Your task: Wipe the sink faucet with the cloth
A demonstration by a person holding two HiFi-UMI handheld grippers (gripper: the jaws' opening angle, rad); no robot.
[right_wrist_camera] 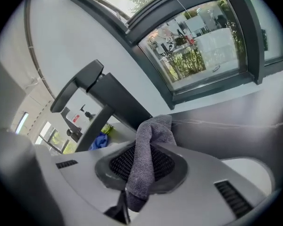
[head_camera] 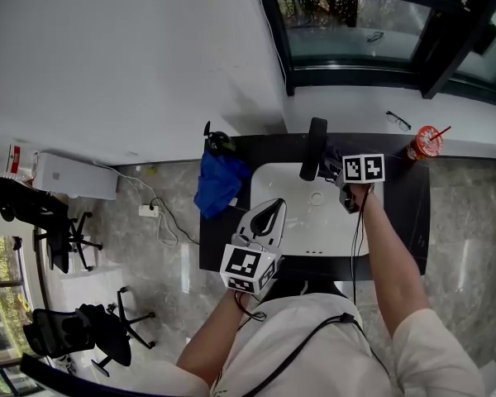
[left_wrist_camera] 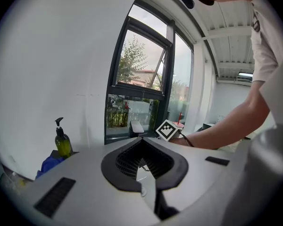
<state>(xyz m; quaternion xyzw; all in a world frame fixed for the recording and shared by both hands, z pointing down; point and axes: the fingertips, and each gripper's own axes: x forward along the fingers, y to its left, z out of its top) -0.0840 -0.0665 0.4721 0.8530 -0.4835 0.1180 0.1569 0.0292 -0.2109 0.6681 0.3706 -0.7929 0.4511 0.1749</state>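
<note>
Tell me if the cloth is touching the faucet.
Cannot tell. In the right gripper view the cloth, pinched in the right gripper, overlaps the faucet base, but no contact or gap shows plainly.

A crumpled blue fabric hangs over the left edge of the black bench, just beside a green soap bottle with a black pump. A red cup with a straw stands at the bench's back right corner. Dark-rimmed eyeglasses lie on the white window sill.
</note>
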